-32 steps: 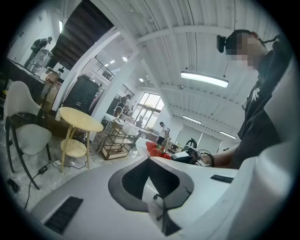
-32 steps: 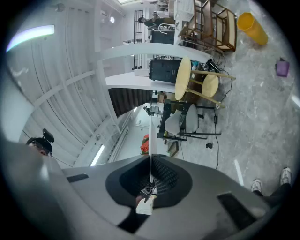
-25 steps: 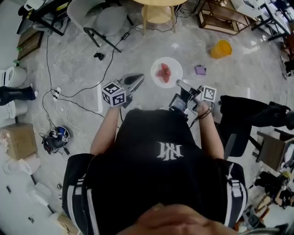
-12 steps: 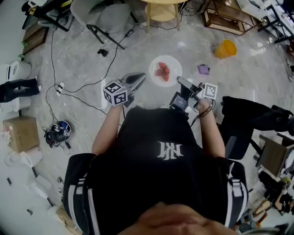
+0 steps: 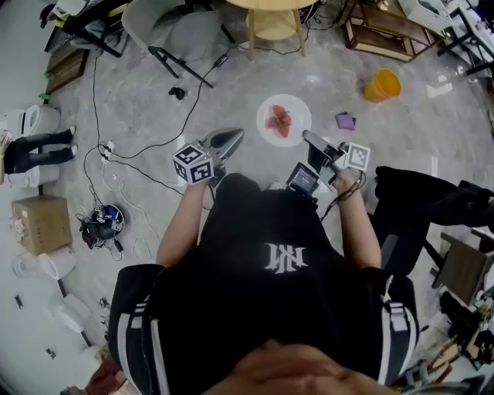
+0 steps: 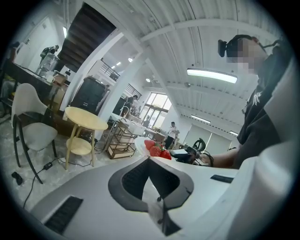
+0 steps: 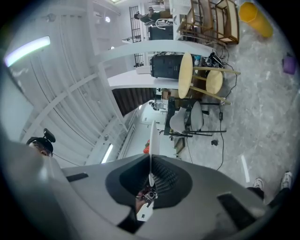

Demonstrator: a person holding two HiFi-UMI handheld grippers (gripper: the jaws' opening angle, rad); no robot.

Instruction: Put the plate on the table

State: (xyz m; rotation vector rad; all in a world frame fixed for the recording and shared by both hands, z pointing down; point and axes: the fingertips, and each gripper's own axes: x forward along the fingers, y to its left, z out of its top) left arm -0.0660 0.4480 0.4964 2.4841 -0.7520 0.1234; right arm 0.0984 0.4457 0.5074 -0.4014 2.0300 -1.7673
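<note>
Still clamped left gripper [image 5: 240, 133] jaws on the 8 o'clock rim of plate [image 5: 298, 114], strawberries [image 5: 279, 119] aboard; clamped right gripper [image 5: 306, 136] jaws on its 4 o'clock rim. Barely advanced over the last second; stayed aloft, well short of worktop [image 5: 272, 4] at 12 o'clock.

White round plate [image 5: 284, 120] is up off the floor, held about level, with a few red strawberries [image 5: 279, 119] sitting near its middle. Left gripper [image 5: 238, 133] has its jaws pinched on one rim, right gripper [image 5: 307, 137] on the other, where the plate [image 7: 152, 140] shows edge-on. The pale yellow round desk [image 5: 274, 25] stands ahead, well apart.
</note>
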